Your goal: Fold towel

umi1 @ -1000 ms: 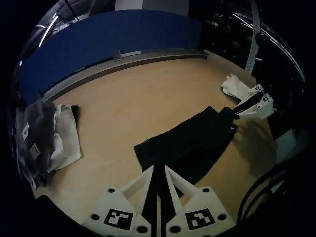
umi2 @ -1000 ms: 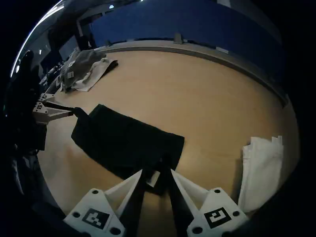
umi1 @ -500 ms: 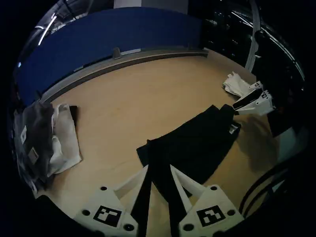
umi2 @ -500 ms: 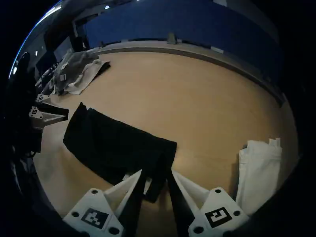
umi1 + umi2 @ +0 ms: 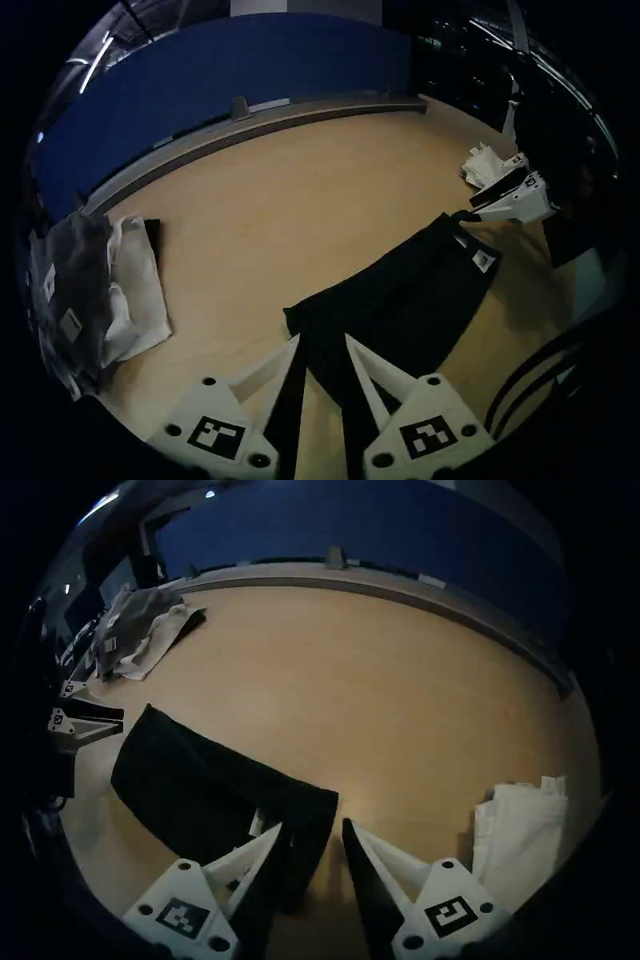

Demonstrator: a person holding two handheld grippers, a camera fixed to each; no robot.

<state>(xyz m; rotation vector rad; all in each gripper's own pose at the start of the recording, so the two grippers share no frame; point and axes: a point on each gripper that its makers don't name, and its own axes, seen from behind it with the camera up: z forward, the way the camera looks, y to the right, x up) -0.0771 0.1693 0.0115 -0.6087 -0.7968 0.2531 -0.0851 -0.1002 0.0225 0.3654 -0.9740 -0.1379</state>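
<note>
Left gripper view puts the left gripper (image 5: pixel 322 338) nearest, its jaws spread with one short end of the dark towel (image 5: pixel 400 296) lying between them on the bench (image 5: pixel 304 192), apparently not pinched. The towel runs as a long narrow band near the bench's near edge. At its other end the right gripper (image 5: pixel 312 824) likewise stands with jaws spread and a towel corner between them.

Both ends look ready to be gripped for the next fold. To do it well, each pair of jaws should close on all layers at a corner, square to the edge. Both should then lift together, so the band stays taut and the ends meet evenly. The white tag (image 5: pixel 482 258) is best tucked inside.

Farther off, a white folded cloth (image 5: pixel 520 840) sits near the bench's right end and a heap of cloths (image 5: pixel 104 288) toward its left edge. Both lie well apart from the towel, and the swing should stay clear of them.
</note>
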